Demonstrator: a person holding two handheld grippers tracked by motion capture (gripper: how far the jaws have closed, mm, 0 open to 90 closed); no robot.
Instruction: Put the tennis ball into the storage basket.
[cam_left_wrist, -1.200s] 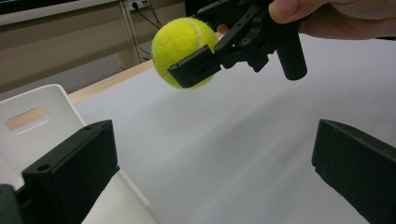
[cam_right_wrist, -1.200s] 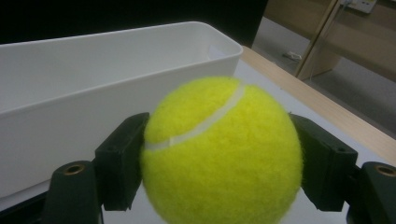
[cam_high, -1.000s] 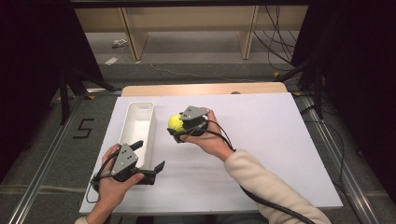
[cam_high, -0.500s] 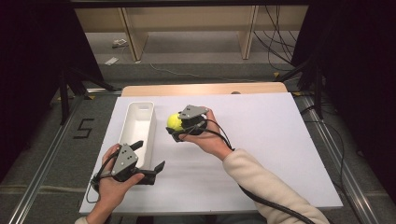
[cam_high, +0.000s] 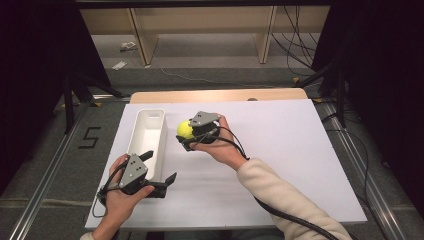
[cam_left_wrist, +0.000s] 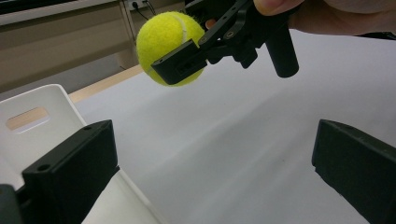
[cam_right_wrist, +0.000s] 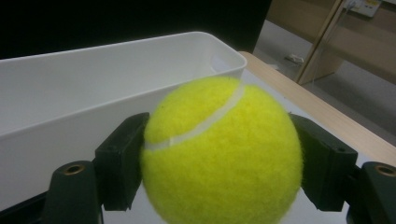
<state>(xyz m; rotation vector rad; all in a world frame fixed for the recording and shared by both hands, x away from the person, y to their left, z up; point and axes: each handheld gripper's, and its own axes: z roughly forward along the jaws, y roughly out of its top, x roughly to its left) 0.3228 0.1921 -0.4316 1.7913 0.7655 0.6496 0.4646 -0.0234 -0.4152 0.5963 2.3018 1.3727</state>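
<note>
Meanwhile the right gripper (cam_high: 186, 137), jaws clamped on the tennis ball (cam_high: 184, 129), has drifted slightly toward the white bin (cam_high: 146, 137), likely nearing a drop; the left gripper (cam_high: 161, 176) waits open beside the bin.

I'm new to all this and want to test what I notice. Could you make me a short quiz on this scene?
1. True or false: the right gripper holds the tennis ball clear of the table.
2. The ball is: A) inside the white bin, B) beside the bin, C) between the left gripper's jaws.
3. Fill in: the left gripper, near the bin's closer end, has its jaws ____.

Key: 1 true, as the left gripper view shows table below the ball; 2 B; 3 open.
</note>
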